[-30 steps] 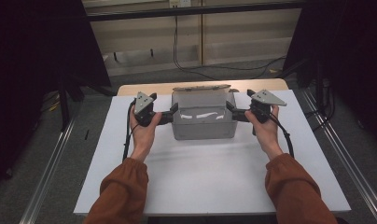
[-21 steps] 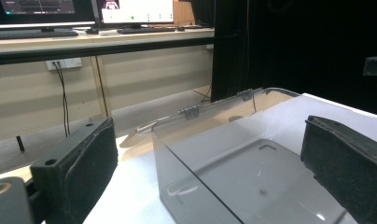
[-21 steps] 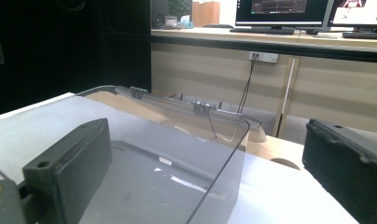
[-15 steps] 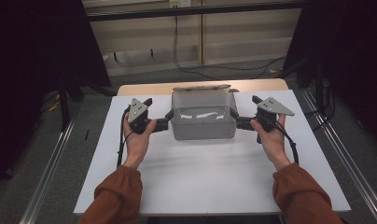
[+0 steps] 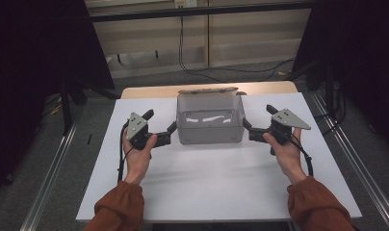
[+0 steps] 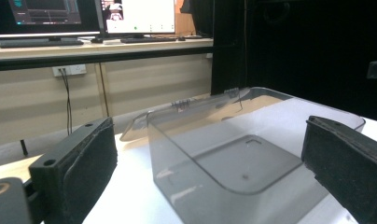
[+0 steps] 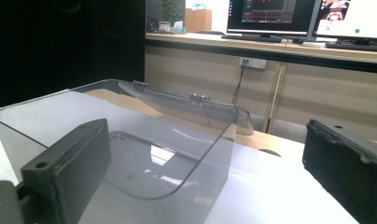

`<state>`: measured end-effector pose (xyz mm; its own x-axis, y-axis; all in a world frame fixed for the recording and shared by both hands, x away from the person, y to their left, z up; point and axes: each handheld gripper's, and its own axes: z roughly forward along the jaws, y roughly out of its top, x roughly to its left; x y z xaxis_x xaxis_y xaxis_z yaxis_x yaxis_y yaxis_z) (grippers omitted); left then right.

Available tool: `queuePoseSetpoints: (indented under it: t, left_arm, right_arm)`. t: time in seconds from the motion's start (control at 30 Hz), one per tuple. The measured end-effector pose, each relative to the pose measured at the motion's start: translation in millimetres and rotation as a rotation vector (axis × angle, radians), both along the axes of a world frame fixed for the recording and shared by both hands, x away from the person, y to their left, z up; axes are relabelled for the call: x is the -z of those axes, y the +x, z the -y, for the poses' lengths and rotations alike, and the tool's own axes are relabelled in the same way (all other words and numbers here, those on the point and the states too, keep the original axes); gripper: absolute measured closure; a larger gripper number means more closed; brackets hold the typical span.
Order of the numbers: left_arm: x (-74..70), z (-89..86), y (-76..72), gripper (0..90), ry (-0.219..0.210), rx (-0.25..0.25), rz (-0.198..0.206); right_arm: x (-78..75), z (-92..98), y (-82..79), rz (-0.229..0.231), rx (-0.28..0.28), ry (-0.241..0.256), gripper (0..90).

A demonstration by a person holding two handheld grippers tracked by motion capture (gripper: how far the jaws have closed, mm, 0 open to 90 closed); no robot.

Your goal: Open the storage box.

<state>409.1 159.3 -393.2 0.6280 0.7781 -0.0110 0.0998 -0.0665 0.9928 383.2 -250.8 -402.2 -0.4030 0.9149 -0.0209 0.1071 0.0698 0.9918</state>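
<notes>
Hands [image 5: 137, 156] low; tools [image 5: 171, 134] flanking box [image 5: 210, 120]

1. In the left gripper view the clear box [image 6: 233, 163] runs off the bottom edge, so its near lower corner and where it meets the bench [image 6: 126, 186] are cut.
2. Same view, the left tongs [image 6: 214, 186] get chopped at the bottom and right edges.
3. In the right gripper view the right tongs [image 7: 205, 182] are cropped too.
4. From the high view, the box's lid [image 5: 208, 90] folds back behind it, mostly hidden.
5. Monitor text [image 7: 270, 11] is too small to read.
</notes>
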Motion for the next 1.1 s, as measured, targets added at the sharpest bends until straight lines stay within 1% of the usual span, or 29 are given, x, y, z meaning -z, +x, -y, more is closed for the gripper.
queuePoseSetpoints:
  t: [0.03,0.13,0.17,0.23,0.33,0.4,0.47,0.6,0.63,0.67,0.73,0.77,0.83,0.87,0.9,0.93,0.97,1.0,1.03,1.07,1.1]
  left_arm:
    - [0.7,-1.4,-1.9,3.3,0.003,-0.011,0.002]
    - [3.3,-5.5,-7.8,3.3,-0.001,-0.003,-0.016]
    - [4.5,-7.1,-10.1,3.3,0.004,-0.004,-0.017]
    - [7.7,-9.0,-14.8,3.3,0.002,-0.015,-0.024]
    - [11.8,-13.7,-20.6,3.3,-0.012,-0.032,-0.035]
    - [13.0,-16.0,-23.1,3.3,-0.022,-0.047,-0.054]
    - [13.1,-18.8,-26.6,3.3,-0.026,-0.052,-0.055]
    - [14.1,-26.5,-35.5,3.1,-0.015,-0.054,-0.03]
    - [15.1,-28.8,-37.7,3.0,-0.019,-0.06,-0.032]
    - [16.8,-31.1,-40.0,3.0,-0.036,-0.068,-0.034]
    - [19.6,-35.1,-43.6,3.0,-0.038,-0.088,-0.044]
    - [20.2,-35.9,-44.4,3.0,-0.047,-0.086,-0.051]
    - [20.0,-39.2,-46.4,2.9,-0.043,-0.08,-0.062]
    - [19.9,-39.7,-48.3,2.9,-0.049,-0.087,-0.062]
    - [19.5,-41.8,-50.3,2.9,-0.032,-0.085,-0.064]
    - [19.5,-42.8,-54.6,2.9,-0.038,-0.093,-0.074]
    - [19.9,-43.7,-57.5,2.9,-0.029,-0.103,-0.077]
    - [20.6,-45.2,-61.2,2.9,-0.019,-0.113,-0.074]
    - [21.5,-46.8,-64.7,2.8,-0.026,-0.115,-0.067]
    - [22.1,-48.8,-67.4,2.8,-0.031,-0.108,-0.068]
    - [22.6,-51.1,-69.8,2.7,-0.022,-0.1,-0.069]
  right_arm:
    - [-0.4,0.5,-2.2,-0.001,0.005,-0.002,0.1]
    - [-1.7,3.4,-10.2,0.013,0.013,-0.004,0.0]
    - [-1.8,4.3,-13.3,0.016,0.016,-0.003,0.0]
    - [-1.3,6.4,-19.5,0.023,0.031,-0.005,0.0]
    - [0.2,10.4,-27.5,0.026,0.042,-0.014,0.0]
    - [2.3,13.6,-32.1,0.021,0.053,-0.011,0.0]
    - [5.8,16.5,-36.7,0.01,0.062,-0.005,0.0]
    - [9.4,22.2,-47.2,0.011,0.08,-0.005,0.0]
    - [9.4,23.9,-49.7,0.012,0.088,-0.008,0.0]
    - [9.4,26.1,-52.1,0.014,0.091,-0.011,0.0]
    - [9.6,29.8,-57.1,0.011,0.101,-0.007,0.0]
    - [10.0,32.2,-60.4,0.012,0.109,-0.013,0.0]
    - [10.8,35.3,-65.2,0.012,0.118,-0.016,0.0]
    - [11.4,37.4,-67.7,0.013,0.119,-0.016,0.0]
    - [12.2,39.1,-70.6,0.01,0.126,-0.013,0.0]
    - [13.2,41.0,-73.1,0.011,0.129,-0.014,0.0]
    - [14.3,43.1,-76.5,0.007,0.136,-0.016,0.0]
    - [14.8,44.3,-78.8,0.006,0.141,-0.014,0.0]
    - [15.3,46.0,-81.7,0.006,0.143,-0.008,0.0]
    - [15.8,47.7,-84.6,0.009,0.147,-0.001,0.0]
    - [16.4,49.2,-87.5,0.01,0.151,0.003,0.0]
